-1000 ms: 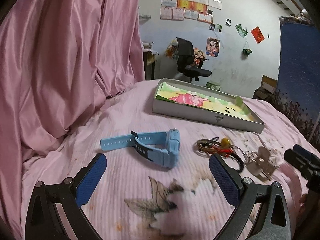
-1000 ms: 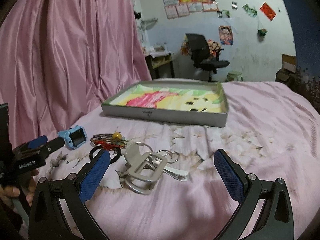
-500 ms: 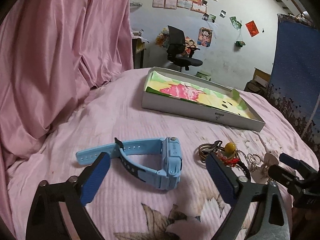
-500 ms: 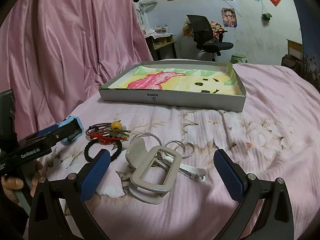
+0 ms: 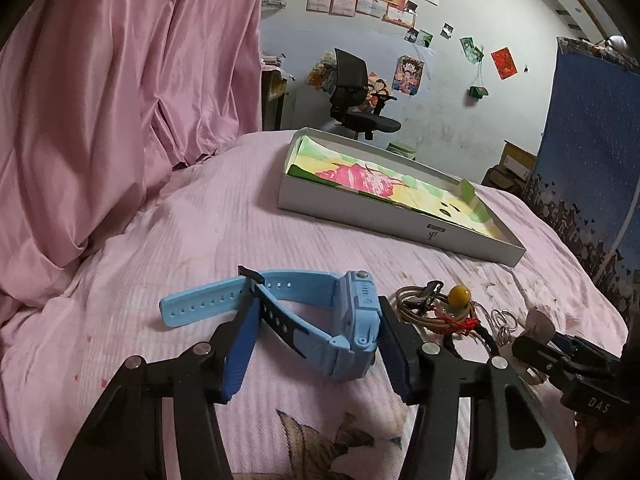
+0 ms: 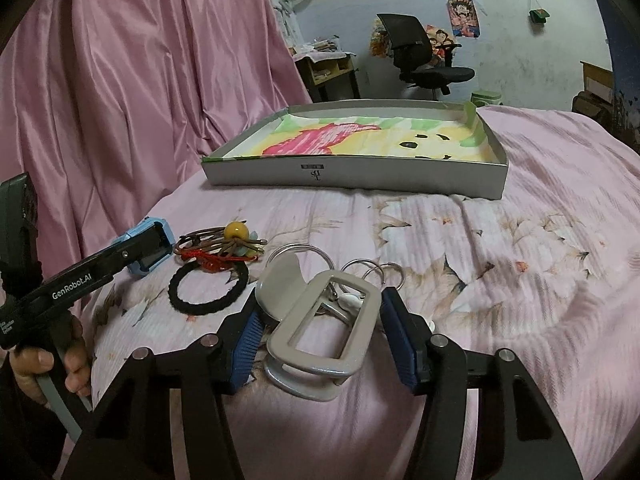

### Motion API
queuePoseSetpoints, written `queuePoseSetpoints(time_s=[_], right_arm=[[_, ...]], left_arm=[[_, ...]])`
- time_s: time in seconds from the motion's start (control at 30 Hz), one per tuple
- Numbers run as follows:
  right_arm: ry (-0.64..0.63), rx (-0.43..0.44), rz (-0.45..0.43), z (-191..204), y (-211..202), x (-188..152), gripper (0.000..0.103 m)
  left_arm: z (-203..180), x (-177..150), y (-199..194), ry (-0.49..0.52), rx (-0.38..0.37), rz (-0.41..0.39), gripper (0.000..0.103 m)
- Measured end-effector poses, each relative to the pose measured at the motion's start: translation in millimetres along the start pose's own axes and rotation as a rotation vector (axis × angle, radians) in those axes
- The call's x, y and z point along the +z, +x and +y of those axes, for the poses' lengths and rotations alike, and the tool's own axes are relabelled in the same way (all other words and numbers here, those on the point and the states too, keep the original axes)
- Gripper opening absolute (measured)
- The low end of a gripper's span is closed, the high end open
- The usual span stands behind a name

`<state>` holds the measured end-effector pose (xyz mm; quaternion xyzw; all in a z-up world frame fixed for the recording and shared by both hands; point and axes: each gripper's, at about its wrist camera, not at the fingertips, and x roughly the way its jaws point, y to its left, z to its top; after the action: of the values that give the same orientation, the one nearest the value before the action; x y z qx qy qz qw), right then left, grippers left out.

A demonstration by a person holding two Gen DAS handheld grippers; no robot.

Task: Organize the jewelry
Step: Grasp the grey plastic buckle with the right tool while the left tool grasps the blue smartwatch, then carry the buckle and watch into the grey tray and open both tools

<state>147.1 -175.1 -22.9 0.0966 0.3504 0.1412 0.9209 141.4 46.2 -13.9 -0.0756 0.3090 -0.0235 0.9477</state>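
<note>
A blue watch [image 5: 356, 320] lies on the pink bedspread, and my left gripper [image 5: 316, 344] is shut on it, one pad on the strap and the other against the case. In the right wrist view one of its fingers [image 6: 140, 246] presses the watch [image 6: 150, 240]. My right gripper [image 6: 324, 340] is shut on a grey clip [image 6: 324, 332], its pads against both sides. Between them lie a corded bracelet with a yellow bead [image 6: 236, 231], a black hair tie [image 6: 208, 308] and key rings [image 6: 372, 270]. The grey tray [image 6: 360, 170] with a colourful lining sits further back.
A pink curtain [image 5: 100, 100] hangs along the left of the bed. A blue cloth [image 5: 588, 140] hangs on the right. An office chair [image 5: 356, 96] and a desk stand beyond the bed. A hand [image 6: 36, 364] holds the left gripper's handle.
Both grippers moved forward and down onto the bed. The left jaws narrowed from wide open onto the watch, and the right jaws narrowed onto the grey clip.
</note>
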Motion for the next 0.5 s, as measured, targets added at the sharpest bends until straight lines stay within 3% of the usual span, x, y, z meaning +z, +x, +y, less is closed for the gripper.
queuePoseSetpoints(time_s=[0.27,0.5], right_arm=[[0.008,0.014,-0.001,1.1,0.5,-1.6,0.052],[0.010,0.034,-0.054,-2.1,-12.4,-1.2,0.052]], left_arm=[[-13.0,1.0,-0.9,0.060,-0.016,0.030,0.025],[-18.5,2.5,-13.4,0.027,-0.045,0.035,0.024]])
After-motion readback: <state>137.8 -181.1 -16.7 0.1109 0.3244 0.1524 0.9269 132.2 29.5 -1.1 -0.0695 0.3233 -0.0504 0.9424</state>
